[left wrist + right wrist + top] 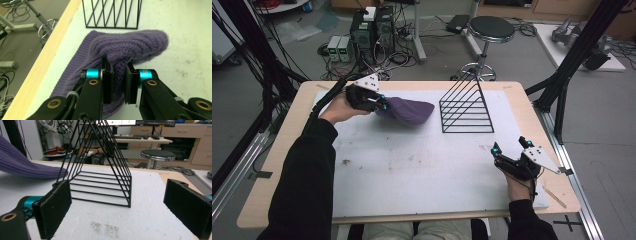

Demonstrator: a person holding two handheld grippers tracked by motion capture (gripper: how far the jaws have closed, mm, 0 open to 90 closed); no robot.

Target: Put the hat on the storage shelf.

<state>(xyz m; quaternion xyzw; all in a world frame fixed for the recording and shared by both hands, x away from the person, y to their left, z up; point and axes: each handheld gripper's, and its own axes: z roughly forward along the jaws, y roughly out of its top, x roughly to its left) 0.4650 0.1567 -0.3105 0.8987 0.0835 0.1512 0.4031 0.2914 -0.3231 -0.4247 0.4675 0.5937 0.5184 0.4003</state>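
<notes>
Both tongs are in my sight from above. My left gripper (pixel 383 105) sits at the far left of the table (pixel 287 150), and its jaws are clamped on a fold of the purple knitted hat (pixel 409 111). In the left gripper view, the two black pads (pixel 108 80) pinch a ridge of the ribbed wool between them, with the rest of the hat spreading out beyond and to both sides of the jaws. The hat hangs from that grip, its far end drooping toward the white mat (pixel 412 165) that covers most of the tabletop.

My right gripper (pixel 511 146) rests at the near right of the mat, well apart from the hat. Its jaws stand wide apart with nothing between them; in the right gripper view I see the two felt-faced pads (pixel 53 207) at either edge, framing bare mat with a few dark specks.

Between the two tongs, toward the far right of the mat, stands a black wire rack (pixel 466 111) with slanted bars forming a triangular shape. The hat's tip lies just left of it, near but not touching. A black round stool (pixel 491 27) stands on the floor beyond the table.
</notes>
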